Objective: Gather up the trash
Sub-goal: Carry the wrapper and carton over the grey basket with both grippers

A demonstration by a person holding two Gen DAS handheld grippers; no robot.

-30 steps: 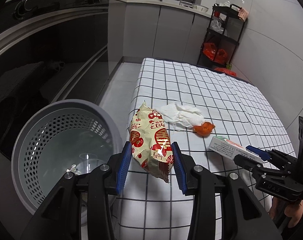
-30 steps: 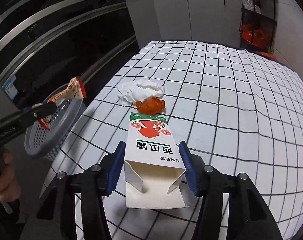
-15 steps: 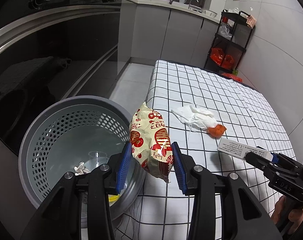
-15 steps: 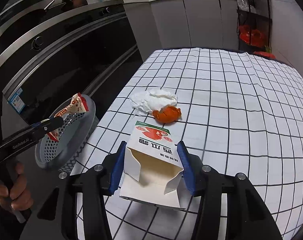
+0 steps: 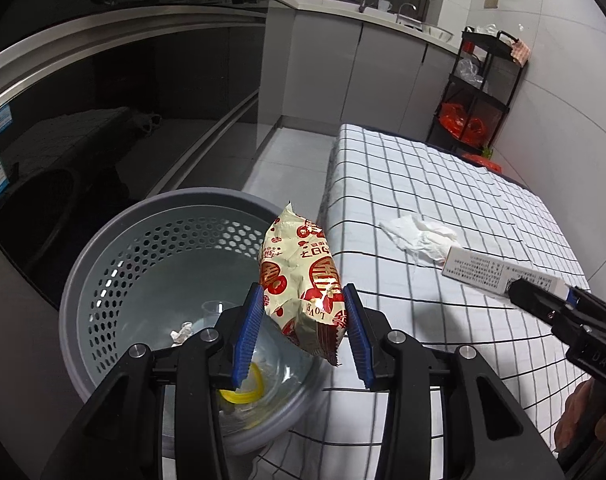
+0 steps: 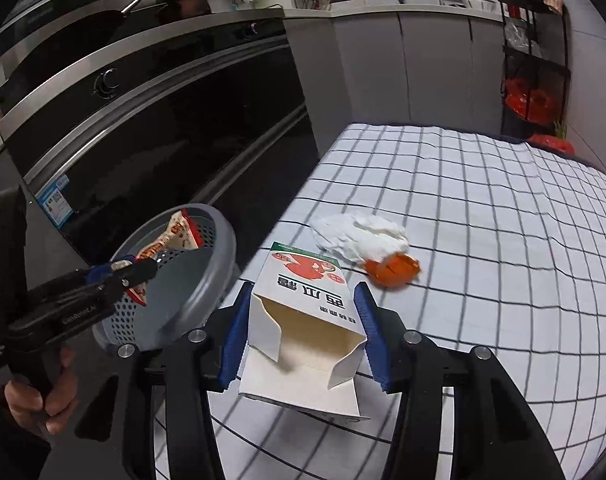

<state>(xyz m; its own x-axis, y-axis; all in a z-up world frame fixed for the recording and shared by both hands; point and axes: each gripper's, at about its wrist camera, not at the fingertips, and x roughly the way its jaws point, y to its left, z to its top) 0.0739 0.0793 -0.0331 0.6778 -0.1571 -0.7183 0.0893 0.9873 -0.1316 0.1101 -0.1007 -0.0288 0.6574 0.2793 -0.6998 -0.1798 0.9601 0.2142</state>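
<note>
Left wrist view: left gripper (image 5: pixel 303 322) clamped on a cream-and-red snack packet (image 5: pixel 301 280), blue pads pressing both sides, packet standing upright between them. Packet sits over the near rim of the grey perforated bin (image 5: pixel 151 248), at the edge where bin meets the checked tablecloth (image 5: pixel 443 184). Bin holds a clear plastic cup (image 5: pixel 215 308), a small paper wad (image 5: pixel 181 331) and a yellow ring (image 5: pixel 241 388). Crumpled white tissue (image 5: pixel 421 236) lies on the cloth; the white carton (image 5: pixel 499 272) pokes in from the right, held by the right gripper (image 5: pixel 559 304), lifted off the cloth.

Right wrist view: right gripper (image 6: pixel 305 330) clamped on the carton (image 6: pixel 309 304), open end facing the camera, both pads on its side walls. Just beyond it on the cloth (image 6: pixel 483 200), tissue (image 6: pixel 359 236) touching an orange peel-like scrap (image 6: pixel 393 270). Left gripper (image 6: pixel 123 270) at left holds the packet (image 6: pixel 171 240) above the bin (image 6: pixel 199 280); a hand (image 6: pixel 43 394) grips its handle.
</note>
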